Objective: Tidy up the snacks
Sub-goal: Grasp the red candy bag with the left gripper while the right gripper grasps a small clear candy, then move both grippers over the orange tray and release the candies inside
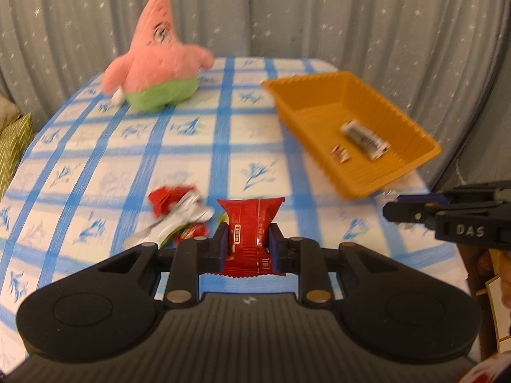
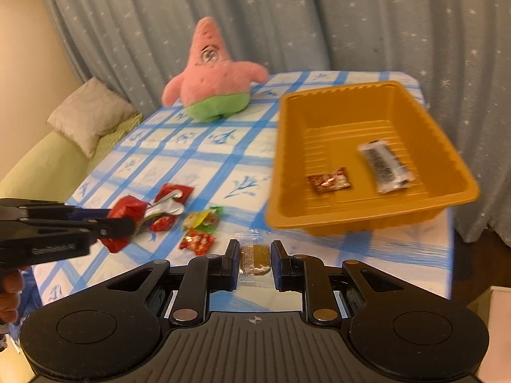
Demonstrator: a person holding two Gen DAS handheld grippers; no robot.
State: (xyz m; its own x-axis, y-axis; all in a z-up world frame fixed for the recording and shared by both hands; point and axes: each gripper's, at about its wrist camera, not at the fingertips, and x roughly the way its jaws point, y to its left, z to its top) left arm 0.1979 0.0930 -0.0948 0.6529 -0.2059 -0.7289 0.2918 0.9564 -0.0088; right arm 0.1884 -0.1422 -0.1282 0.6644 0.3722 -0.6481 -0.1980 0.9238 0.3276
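Note:
My left gripper (image 1: 248, 244) is shut on a red snack packet (image 1: 250, 223) and holds it above the tablecloth; it shows from the side in the right wrist view (image 2: 119, 225). My right gripper (image 2: 255, 257) has its jaws around a clear-wrapped brown snack (image 2: 254, 255); whether it lies on the table or is lifted is unclear. The orange tray (image 2: 431, 210) holds a small red packet (image 2: 329, 180) and a white barcode bar (image 2: 385, 166). Loose red and silver wrappers (image 1: 179, 210) lie on the table, with more candies (image 2: 199, 229) nearby.
A pink starfish plush (image 2: 217, 86) stands at the table's far left. The tray (image 1: 319, 79) sits near the right table edge. A blue-checked tablecloth (image 1: 223, 146) covers the table. A green sofa with a cushion (image 2: 89, 111) is at left. Curtains hang behind.

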